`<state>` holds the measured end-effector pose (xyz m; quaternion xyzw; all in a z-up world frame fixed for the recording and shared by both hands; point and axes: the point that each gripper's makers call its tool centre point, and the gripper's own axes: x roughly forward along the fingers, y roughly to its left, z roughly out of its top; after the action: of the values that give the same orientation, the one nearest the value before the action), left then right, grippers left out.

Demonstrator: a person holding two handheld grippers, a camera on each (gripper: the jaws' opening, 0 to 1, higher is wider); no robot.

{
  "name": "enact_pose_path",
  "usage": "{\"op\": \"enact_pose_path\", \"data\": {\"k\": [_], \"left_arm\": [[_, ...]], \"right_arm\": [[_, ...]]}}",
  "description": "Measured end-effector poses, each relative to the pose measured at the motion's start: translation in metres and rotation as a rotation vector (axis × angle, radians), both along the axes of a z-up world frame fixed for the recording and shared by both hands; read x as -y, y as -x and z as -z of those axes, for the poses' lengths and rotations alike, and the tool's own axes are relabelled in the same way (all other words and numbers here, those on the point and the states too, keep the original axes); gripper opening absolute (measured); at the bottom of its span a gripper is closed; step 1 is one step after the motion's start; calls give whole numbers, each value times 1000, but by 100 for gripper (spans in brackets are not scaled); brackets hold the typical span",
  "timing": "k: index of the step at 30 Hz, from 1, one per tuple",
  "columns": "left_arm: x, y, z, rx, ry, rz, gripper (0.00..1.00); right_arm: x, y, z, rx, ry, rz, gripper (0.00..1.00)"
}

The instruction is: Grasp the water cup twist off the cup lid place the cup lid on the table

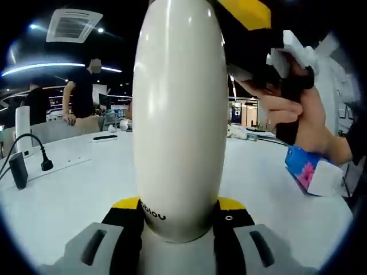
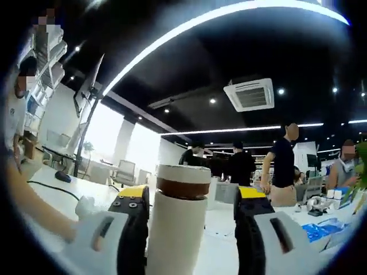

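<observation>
Holding the water cup upright in my left gripper, jaws pressed against its cream body at the base

My right gripper comes into the left gripper view at 1 o'clock, with my hand behind it. In the right gripper view its jaws flank the cup just below the cup lid; I cannot tell if they touch. White table beneath, blue tissue pack at 3 o'clock

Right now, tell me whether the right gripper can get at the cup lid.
Probably yes. In the right gripper view the cup lid already stands between the right gripper's open jaws, with nothing between them. The left gripper clamps the water cup lower down, clear of the lid.
</observation>
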<state>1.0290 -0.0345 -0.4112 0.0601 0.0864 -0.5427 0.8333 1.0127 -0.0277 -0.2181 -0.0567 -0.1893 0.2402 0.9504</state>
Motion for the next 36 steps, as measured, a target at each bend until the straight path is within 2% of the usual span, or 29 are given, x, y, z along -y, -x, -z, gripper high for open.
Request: {"op": "enact_pose_path", "data": {"k": [7,16,24,36], "left_arm": [[-1,-1,0,0,0,-2,49],[-1,-1,0,0,-1,-3,49],[0,-2,0,-1,-2,-4,49],[0,-2,0,-1,-1,-3,49]], "right_arm": [[-6,0,-5,15,-10,28,54],[-21,-5,-12,37,-18,7,51],[-19,-11,-15,35,-54,9,45],[-18,-8,-15,26,-74,-68,44]]}}
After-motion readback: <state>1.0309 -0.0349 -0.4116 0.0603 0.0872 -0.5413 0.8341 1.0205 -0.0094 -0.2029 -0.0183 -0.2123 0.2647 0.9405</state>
